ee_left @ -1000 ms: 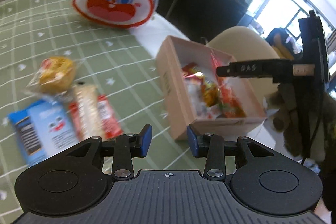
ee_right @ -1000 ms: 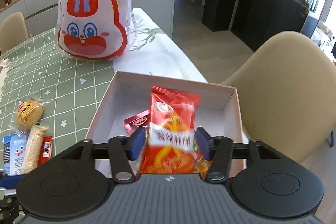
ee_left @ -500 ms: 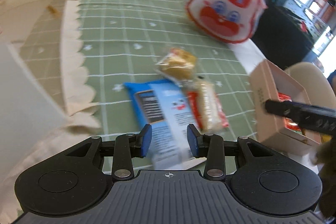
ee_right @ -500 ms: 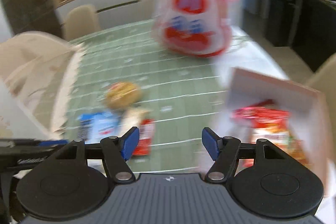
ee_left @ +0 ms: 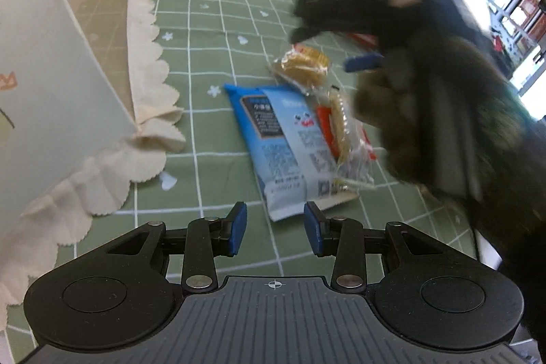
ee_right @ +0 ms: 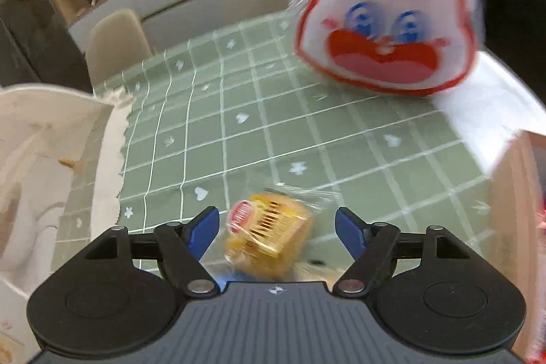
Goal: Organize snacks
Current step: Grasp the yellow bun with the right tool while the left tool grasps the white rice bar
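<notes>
R tongs (ee_right: pixel 277 229): spread wide, nothing gripped; round cake (ee_right: pixel 269 236) in clear wrap lies on table (ee_right: pixel 273 132) between the blue tips, not touching as far as blur allows.
L tongs (ee_left: pixel 275 224): apart, empty, hovering just short of blue packet (ee_left: pixel 283 139).
Left on table: cake (ee_left: pixel 302 67), blue packet, cracker pack (ee_left: pixel 344 128) w/ red wrapper under it; the 3 overlap or touch.
Box: only a pinkish edge (ee_right: pixel 512 179) at R of R view; contents not visible now.
Progress (est.): partway; 3+ snacks not yet boxed.
Vs 1.0 s ago: R tongs then clamped a red packet over box; now let go, swung over to cake.
L side: moved from box toward the pile.
Next (guess): R closes on cake.
</notes>
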{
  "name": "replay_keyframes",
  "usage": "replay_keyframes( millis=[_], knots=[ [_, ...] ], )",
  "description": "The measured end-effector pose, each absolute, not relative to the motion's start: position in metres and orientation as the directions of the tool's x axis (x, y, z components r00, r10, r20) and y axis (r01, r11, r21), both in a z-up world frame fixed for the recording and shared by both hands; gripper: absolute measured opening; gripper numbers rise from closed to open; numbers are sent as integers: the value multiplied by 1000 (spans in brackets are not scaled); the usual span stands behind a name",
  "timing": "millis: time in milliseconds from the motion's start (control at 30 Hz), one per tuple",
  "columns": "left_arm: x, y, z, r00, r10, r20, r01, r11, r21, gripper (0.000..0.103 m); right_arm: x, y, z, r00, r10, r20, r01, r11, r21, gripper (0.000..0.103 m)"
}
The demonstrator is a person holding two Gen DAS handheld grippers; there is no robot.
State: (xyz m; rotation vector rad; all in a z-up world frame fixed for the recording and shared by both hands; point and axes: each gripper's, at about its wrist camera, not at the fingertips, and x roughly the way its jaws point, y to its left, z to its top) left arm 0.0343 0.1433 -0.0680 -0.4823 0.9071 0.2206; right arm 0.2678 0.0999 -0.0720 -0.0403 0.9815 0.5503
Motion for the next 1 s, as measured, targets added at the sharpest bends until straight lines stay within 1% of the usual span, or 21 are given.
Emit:
replay_keyframes(
  millis=[67,133,167,200,233,367,533,667,767,833,933,1000],
  knots=[
    [31,142,-64,604,-9,-797,-379,877,-297,41,271,117,-86,403,392,-827,-506,848,155,76],
    [27,143,-60,617,-2,-787,-375,878,-296,41,268,120,-92,408,373,-833,-529,841,118,75],
    [25,145,-60,619,1,-786,-381,875,-299,41,266,117,-91,413,381,-827,-533,838,120,70],
    [25,148,-61,616,4,-788,-391,870,-302,41,264,114,-88,407,389,-826,-540,832,126,59],
    [25,151,-62,612,5,-791,-400,865,-304,41,261,110,-83,396,397,-828,-556,822,128,55],
    [29,150,-65,600,-13,-800,-388,870,-305,41,237,77,-48,379,485,-788,-628,760,166,54],
    [42,136,-57,610,-54,-790,-317,898,-306,41,192,7,-12,388,531,-754,-640,743,195,54],
    [54,124,-57,608,-85,-789,-262,917,-301,41,161,-52,-9,431,496,-754,-576,794,194,54],
    [68,118,-57,600,-89,-795,-246,925,-289,41,141,-94,-18,490,407,-771,-496,857,137,54],
    [80,114,-50,619,-91,-780,-220,934,-283,41,130,-119,-26,517,349,-781,-438,892,109,54],
    [101,108,-42,643,-77,-762,-200,944,-264,41,124,-149,-44,527,289,-799,-334,935,118,54],
    [119,104,-41,654,-62,-754,-182,955,-236,41,119,-166,-51,539,276,-796,-278,950,141,56]
  ],
)
